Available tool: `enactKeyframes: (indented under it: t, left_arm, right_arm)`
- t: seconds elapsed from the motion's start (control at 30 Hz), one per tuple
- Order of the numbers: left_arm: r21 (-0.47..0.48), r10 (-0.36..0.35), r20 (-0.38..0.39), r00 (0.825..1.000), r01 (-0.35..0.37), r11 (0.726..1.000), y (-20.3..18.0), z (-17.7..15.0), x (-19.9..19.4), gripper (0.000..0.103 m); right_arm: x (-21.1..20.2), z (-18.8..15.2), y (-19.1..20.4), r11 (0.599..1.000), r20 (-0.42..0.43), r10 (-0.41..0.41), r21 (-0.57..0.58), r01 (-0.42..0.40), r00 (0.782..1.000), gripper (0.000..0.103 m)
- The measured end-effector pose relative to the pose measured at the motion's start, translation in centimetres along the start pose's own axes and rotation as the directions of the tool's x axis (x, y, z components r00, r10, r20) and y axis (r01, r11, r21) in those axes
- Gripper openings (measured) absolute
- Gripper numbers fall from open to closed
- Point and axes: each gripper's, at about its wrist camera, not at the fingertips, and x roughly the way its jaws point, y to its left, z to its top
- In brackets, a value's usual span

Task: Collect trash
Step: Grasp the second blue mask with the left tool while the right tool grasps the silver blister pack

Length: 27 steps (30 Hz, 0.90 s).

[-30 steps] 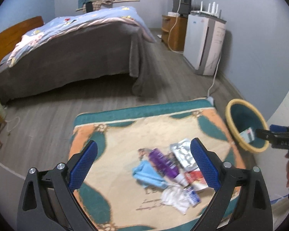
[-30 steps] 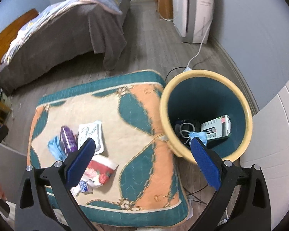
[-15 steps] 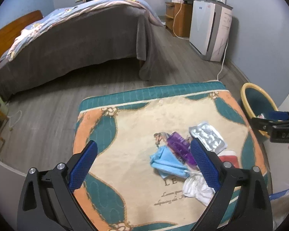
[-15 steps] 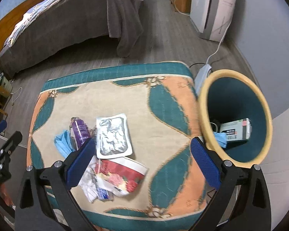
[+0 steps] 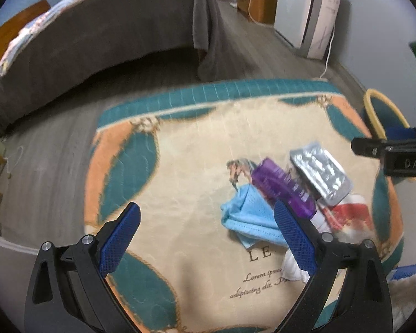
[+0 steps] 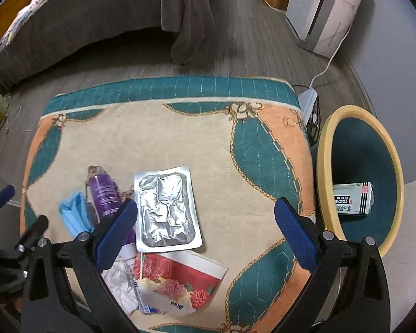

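Observation:
Trash lies on a patterned cushion (image 6: 180,127): a silver blister pack (image 6: 165,209) (image 5: 320,173), a purple bottle (image 6: 104,193) (image 5: 283,187), a blue face mask (image 6: 76,217) (image 5: 249,217), a red-and-white floral packet (image 6: 180,284) and crumpled white tissue (image 6: 119,277). The yellow-rimmed teal bin (image 6: 360,177) stands right of the cushion with a white box (image 6: 352,199) inside. My left gripper (image 5: 206,238) is open above the cushion's near side, left of the mask. My right gripper (image 6: 205,229) is open above the blister pack and packet.
A bed with a grey cover (image 5: 111,33) stands beyond the cushion. A white appliance (image 6: 324,11) with a cord (image 6: 327,66) is at the back right by the wall. A power strip (image 6: 307,97) lies between cushion and bin. Wood floor surrounds the cushion.
Both grippers have come lower and closer to the cushion. My right gripper has swung left from over the bin to over the trash pile. Both stay open.

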Motion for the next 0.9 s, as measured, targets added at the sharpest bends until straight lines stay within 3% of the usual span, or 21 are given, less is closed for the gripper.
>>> enactKeyframes:
  t: [0.53,0.77,0.9]
  left_arm:
    - [0.032,-0.126,-0.131,0.983,0.131,0.991,-3.5,-0.4,4.3,0.094]
    - [0.04,-0.076,-0.171,0.982,0.084,0.996,-3.0,-0.3,5.6,0.092]
    - [0.054,0.009,-0.194,0.981,0.002,0.999,-1.5,0.0,6.5,0.092]
  right_arm:
    - [4.2,0.2,1.1,1.0,-0.109,0.02,-0.008,-0.021,0.994,0.097]
    - [5.8,0.2,1.3,0.999,-0.16,0.051,0.009,-0.05,0.986,0.097]
    - [6.6,0.2,1.4,0.999,-0.18,0.049,0.006,-0.049,0.982,0.097]
